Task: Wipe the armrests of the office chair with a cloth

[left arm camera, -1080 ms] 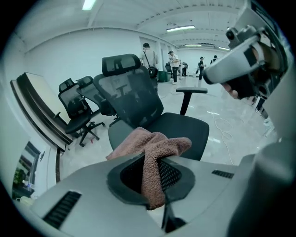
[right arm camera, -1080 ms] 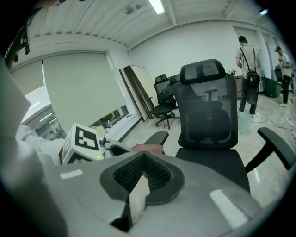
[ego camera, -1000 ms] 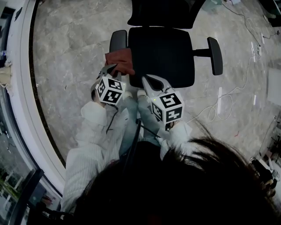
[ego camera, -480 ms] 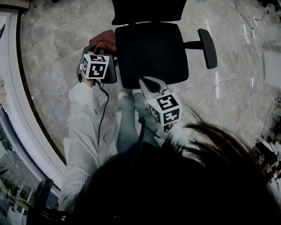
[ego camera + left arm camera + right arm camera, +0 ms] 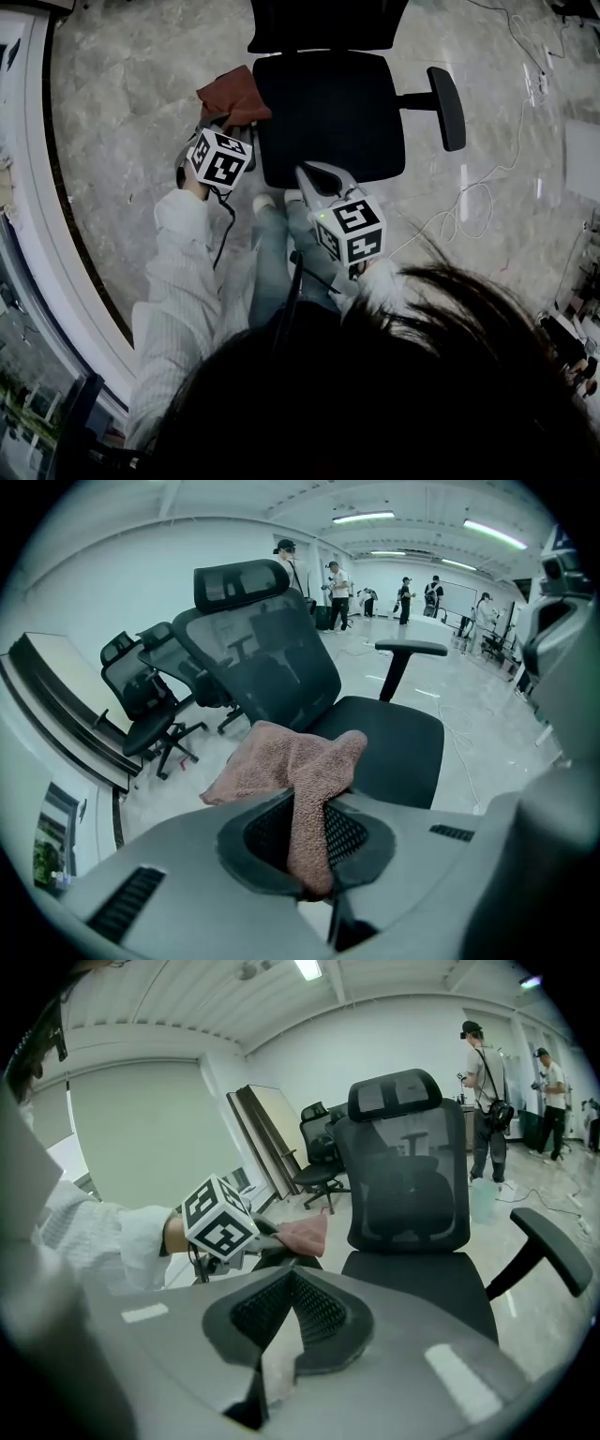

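Left gripper [image 5: 223, 127] jaws clamp the reddish cloth [image 5: 232, 96] at upper left beside the office chair [image 5: 328, 112] seat; right gripper [image 5: 307, 176] jaws are closed and empty at centre.

Legible text: none is found in any view.
Left marker cube [image 5: 221, 161], on the left gripper [image 5: 228, 127], 10 o'clock in the head view: black-and-white square patterns only; no characters are read.
Right marker cube [image 5: 351, 232], on the right gripper [image 5: 309, 174], centre: patterns of the same kind are noted.

crumpled rust cloth [image 5: 231, 96] beside black office chair [image 5: 328, 112]
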`<state>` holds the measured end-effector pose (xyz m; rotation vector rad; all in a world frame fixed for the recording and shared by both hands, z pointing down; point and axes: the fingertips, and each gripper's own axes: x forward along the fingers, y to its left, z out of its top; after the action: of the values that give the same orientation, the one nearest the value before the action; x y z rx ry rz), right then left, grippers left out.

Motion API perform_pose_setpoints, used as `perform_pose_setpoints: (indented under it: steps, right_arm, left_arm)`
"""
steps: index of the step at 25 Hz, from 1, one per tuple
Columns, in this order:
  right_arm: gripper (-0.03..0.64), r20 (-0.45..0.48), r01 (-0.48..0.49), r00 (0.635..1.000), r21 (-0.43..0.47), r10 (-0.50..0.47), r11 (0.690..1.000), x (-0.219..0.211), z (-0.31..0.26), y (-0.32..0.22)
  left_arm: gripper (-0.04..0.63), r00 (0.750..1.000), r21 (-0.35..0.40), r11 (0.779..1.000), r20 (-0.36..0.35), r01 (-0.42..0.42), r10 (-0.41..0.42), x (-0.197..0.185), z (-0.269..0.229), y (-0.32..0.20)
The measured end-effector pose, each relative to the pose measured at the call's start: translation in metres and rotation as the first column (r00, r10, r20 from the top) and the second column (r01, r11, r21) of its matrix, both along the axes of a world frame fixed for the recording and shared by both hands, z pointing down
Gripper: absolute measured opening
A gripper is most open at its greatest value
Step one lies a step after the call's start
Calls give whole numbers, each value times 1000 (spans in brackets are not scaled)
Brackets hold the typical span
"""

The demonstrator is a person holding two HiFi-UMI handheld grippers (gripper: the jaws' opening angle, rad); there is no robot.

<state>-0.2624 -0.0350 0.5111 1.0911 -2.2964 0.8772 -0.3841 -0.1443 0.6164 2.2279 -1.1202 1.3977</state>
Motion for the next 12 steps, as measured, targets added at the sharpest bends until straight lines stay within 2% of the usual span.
perform_pose_setpoints:
  steps: [3, 9, 12]
  right_arm:
    - [1, 4, 20, 1000, 16, -20, 1000, -5, -6, 8]
    - [1, 18, 49, 999, 54, -50, 997, -8, -22, 22]
    - [2, 24, 65, 997, 70, -67, 995, -16, -34, 30]
  left_arm:
    - [29, 1000, -24, 1000, -25, 0, -1, 1, -5, 36]
    - [29, 995, -41, 997, -75, 58, -61, 5, -18, 105]
    - [29, 989, -93, 992, -117, 83, -93, 9, -21, 136]
